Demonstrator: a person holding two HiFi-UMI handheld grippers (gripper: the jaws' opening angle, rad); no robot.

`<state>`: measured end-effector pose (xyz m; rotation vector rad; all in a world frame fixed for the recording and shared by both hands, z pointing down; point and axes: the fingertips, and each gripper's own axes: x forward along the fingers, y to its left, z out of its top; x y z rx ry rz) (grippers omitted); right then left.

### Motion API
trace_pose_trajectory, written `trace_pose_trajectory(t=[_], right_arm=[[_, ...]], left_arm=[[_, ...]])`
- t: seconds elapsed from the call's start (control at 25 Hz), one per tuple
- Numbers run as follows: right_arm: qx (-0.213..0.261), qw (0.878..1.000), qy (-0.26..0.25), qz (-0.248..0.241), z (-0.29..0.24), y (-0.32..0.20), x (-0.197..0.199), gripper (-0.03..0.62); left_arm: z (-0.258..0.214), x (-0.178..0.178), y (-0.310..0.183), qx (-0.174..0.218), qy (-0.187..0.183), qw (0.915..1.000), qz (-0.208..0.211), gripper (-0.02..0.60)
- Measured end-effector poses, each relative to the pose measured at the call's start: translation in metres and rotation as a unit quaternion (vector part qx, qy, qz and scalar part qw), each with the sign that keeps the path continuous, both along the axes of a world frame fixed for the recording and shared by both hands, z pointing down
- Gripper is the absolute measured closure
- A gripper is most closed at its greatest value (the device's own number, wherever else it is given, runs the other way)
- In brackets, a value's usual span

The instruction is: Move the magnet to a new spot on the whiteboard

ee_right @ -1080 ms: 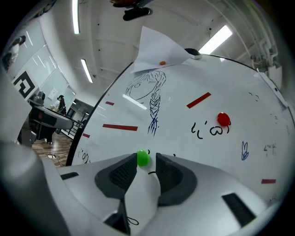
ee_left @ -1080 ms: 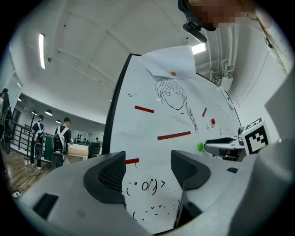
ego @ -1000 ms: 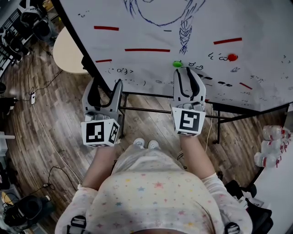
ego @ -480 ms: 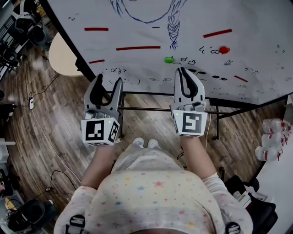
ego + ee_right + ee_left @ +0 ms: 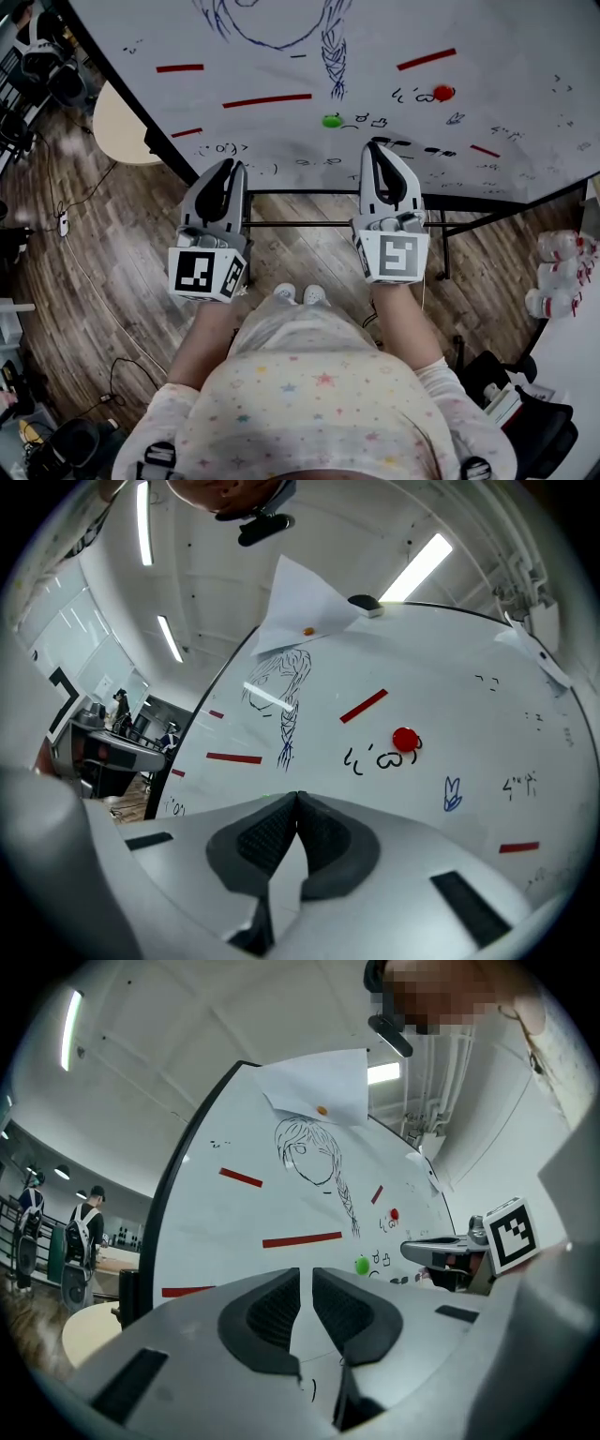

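A green magnet (image 5: 331, 120) sticks to the whiteboard (image 5: 525, 112), with a red magnet (image 5: 443, 93) further right. My right gripper (image 5: 375, 146) points at the board just below and right of the green magnet, not touching it, its jaws shut on nothing. My left gripper (image 5: 229, 166) is at the board's lower edge; its jaws have just been closing and are together with only a thin slit and nothing between them. The left gripper view shows the green magnet (image 5: 362, 1265), the red magnet (image 5: 394, 1214) and the right gripper (image 5: 409, 1250). The right gripper view shows the red magnet (image 5: 405, 740).
The board bears red strips, scribbles and a blue drawing of a girl (image 5: 314, 1152); a paper sheet (image 5: 319, 1087) is pinned at its top. A round beige table (image 5: 112, 127) stands left, white bottles (image 5: 558, 286) right. Stand bars (image 5: 300, 223) and cables cross the wooden floor.
The left gripper's jaws went from wide open to closed. Both grippers drew back from the board; the green magnet, earlier right at the right gripper's tip, now sits apart from it.
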<state>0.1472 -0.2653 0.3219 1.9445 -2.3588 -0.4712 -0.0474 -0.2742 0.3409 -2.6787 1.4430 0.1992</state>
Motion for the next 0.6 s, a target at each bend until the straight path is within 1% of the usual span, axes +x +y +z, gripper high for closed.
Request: trace_pose_trajectory(t=[0.16,0.36,0.6], right_arm=[[-0.004,1.000,-0.011,0.004,0.001,0.005,0.009,0.592],[-0.012,0.999,-0.030,-0.002,0.003,0.011,0.018,0.592],[-0.019,0.999,-0.043,0.000,0.008,0.016,0.028,0.592]], left_arm=[[0.002,0.009,0.001,-0.002,-0.001,0.9999,0.015,0.540],[0.005,0.022,-0.002,-0.010,-0.003,0.9993,0.036,0.551],[0.011,0.034,-0.004,-0.014,-0.006,0.9987,0.048,0.551]])
